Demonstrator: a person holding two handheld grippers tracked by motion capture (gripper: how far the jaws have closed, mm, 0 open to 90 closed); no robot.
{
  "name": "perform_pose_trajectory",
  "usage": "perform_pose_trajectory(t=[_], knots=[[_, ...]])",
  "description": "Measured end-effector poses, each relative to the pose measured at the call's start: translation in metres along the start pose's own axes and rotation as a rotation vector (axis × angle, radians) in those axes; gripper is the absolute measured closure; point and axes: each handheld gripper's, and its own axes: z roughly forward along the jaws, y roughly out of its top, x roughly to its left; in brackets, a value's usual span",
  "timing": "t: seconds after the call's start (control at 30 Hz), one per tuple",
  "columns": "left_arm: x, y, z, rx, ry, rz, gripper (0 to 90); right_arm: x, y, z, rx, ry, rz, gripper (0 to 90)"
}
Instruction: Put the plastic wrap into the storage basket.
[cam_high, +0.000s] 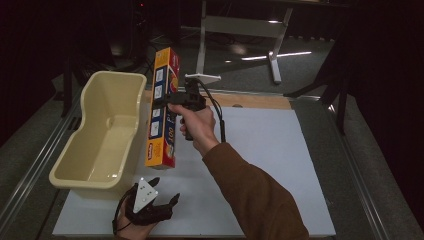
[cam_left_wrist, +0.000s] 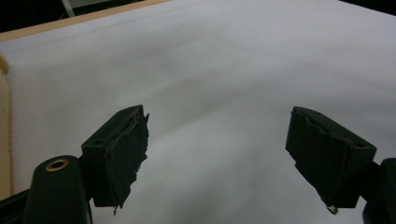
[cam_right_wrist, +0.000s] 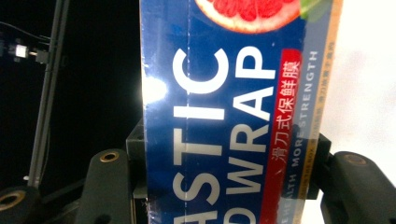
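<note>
My right gripper (cam_high: 176, 104) pinches the plastic wrap box (cam_high: 163, 107) across its width; the box stands nearly upright in the air, just beside the cream tub (cam_high: 100, 132), over the white mat (cam_high: 260, 150). The tub looks empty. My left gripper (cam_high: 155, 204) hangs low over the mat near me, jaws spread wide around nothing.

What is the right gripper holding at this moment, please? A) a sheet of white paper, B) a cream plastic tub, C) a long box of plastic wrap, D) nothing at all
C: the right gripper is clamped on the plastic wrap box, lifted off the table beside the cream tub; the right gripper view shows its jaws pressed against both sides of the box.
</note>
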Motion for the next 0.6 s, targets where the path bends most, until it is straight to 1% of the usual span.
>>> perform_pose_trajectory(t=[0.07, 0.1, 0.17, 0.37, 0.6], knots=[[0.0, 0.0, 0.0, -0.004, -0.003, -0.003, 20.4, 0.001, 0.0, 0.001, -0.002, 0.002, -0.003, 40.8], [0.0, 0.0, -0.001, -0.008, -0.003, -0.001, 20.4, 0.004, -0.001, 0.004, 0.003, 0.019, -0.001, 40.8], [0.0, 0.001, -0.001, -0.008, -0.003, 0.003, 20.4, 0.006, -0.002, 0.006, 0.002, 0.025, 0.008, 40.8], [0.001, 0.001, -0.002, -0.014, -0.006, -0.005, 20.4, 0.014, -0.007, 0.014, -0.006, 0.034, -0.026, 40.8], [0.001, 0.001, -0.002, -0.014, -0.011, -0.008, 21.0, 0.02, -0.009, 0.026, -0.014, 0.071, -0.016, 40.7]])
